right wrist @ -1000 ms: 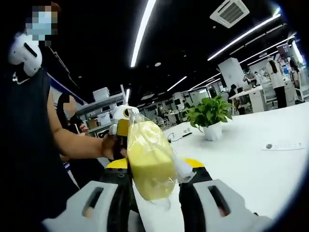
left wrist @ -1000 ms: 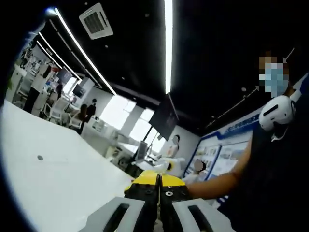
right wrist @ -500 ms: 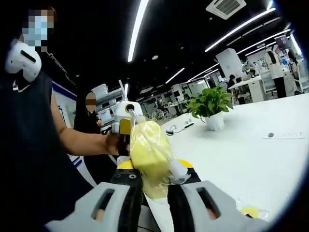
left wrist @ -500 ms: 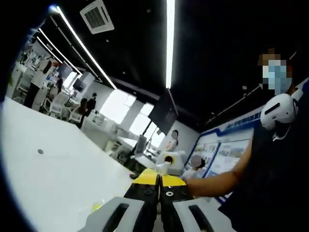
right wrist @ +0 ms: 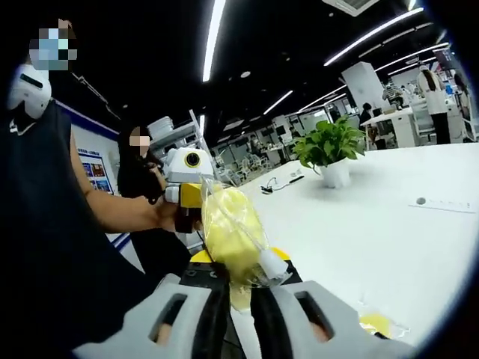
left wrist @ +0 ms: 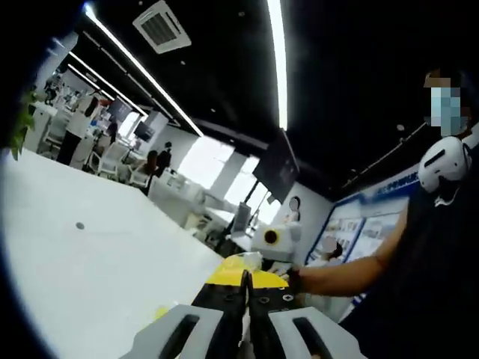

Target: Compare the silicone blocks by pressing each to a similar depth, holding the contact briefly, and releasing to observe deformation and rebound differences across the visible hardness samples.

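A: The right gripper (right wrist: 239, 299) pinches the bagged yellow silicone block (right wrist: 228, 232), its long axis running up away from the jaws.

B: The left gripper (left wrist: 247, 295) looks closed and empty; another yellow bagged sample (right wrist: 376, 323), probably, lies on the white table (right wrist: 359, 239) beside the right gripper.

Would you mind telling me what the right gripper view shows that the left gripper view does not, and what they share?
Right gripper view alone: a yellow block in a clear bag, pinched between that gripper's nearly closed jaws, a potted plant standing on the white table, and a second yellow bagged piece lying on the table low at the right.

Left gripper view alone: a dark hanging screen and a ceiling vent. The left gripper is shut on nothing.

Shared: the white table, bright ceiling light strips, and the person in dark clothes holding the grippers.
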The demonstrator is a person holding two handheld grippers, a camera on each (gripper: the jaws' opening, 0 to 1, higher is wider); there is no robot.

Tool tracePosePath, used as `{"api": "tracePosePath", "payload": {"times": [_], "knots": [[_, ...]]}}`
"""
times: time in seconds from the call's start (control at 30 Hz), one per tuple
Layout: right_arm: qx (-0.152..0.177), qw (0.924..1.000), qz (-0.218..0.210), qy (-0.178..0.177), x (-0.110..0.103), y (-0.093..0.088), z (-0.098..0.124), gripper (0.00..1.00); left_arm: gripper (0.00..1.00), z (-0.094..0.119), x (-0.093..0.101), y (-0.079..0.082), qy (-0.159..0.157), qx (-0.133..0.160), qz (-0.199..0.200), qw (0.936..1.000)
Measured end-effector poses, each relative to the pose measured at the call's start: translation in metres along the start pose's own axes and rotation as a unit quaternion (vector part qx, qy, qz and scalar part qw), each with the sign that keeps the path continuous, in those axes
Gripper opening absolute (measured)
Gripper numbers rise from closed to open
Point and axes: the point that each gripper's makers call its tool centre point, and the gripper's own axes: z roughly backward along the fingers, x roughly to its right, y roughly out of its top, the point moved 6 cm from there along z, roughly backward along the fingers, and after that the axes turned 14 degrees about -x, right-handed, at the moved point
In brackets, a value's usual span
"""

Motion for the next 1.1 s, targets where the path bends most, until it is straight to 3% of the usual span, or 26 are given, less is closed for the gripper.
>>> {"api": "tracePosePath", "payload": {"times": [0.1,0.4,0.8,0.9,0.97,1.1], "knots": [[0.002,1.0000,0.000,-0.003,0.001,-0.004,0.003,0.04,0.00,-0.005,0.002,-0.001,0.022,0.000,-0.058,0.9981],[-0.001,1.0000,-0.006,-0.004,0.002,-0.011,0.016,0.03,0.00,-0.017,0.009,-0.005,0.043,0.001,-0.072,0.9965],[-0.001,0.9999,-0.016,0.000,0.000,-0.013,0.016,0.02,0.00,-0.018,0.009,-0.006,0.051,0.003,-0.052,0.9973],[0.001,0.9992,-0.039,0.005,-0.001,-0.014,0.017,0.02,0.00,-0.020,0.010,-0.006,0.049,0.003,-0.024,0.9985],[0.002,0.9997,-0.024,0.001,-0.001,-0.015,0.018,0.02,0.00,-0.020,0.011,-0.007,0.052,0.003,-0.056,0.9971],[-0.004,0.9998,-0.021,0.005,0.002,-0.018,0.019,0.02,0.00,-0.023,0.012,-0.010,0.055,-0.003,-0.053,0.9971]]}}
